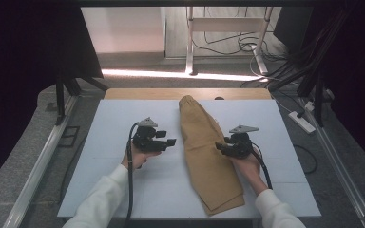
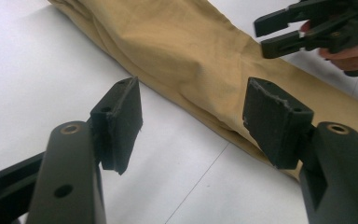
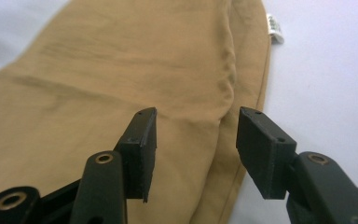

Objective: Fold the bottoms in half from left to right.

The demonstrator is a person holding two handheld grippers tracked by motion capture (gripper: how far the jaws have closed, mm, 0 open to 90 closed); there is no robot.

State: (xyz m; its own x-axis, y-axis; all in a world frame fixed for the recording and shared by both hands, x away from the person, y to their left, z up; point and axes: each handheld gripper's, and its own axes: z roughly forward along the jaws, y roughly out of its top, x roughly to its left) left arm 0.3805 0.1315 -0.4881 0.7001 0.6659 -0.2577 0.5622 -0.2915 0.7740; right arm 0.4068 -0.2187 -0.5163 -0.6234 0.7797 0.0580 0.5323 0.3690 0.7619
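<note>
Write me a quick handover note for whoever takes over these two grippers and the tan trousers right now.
Left hand-held gripper: open, empty, just off the left edge of the tan trousers.
Right hand-held gripper: open, over the trousers' right edge, nothing gripped.
Trousers: folded lengthwise into a long strip, lying flat on the white table, white label at one edge.
Done: lengthwise fold.
Left: probably grip both edges and fold end to end.
</note>
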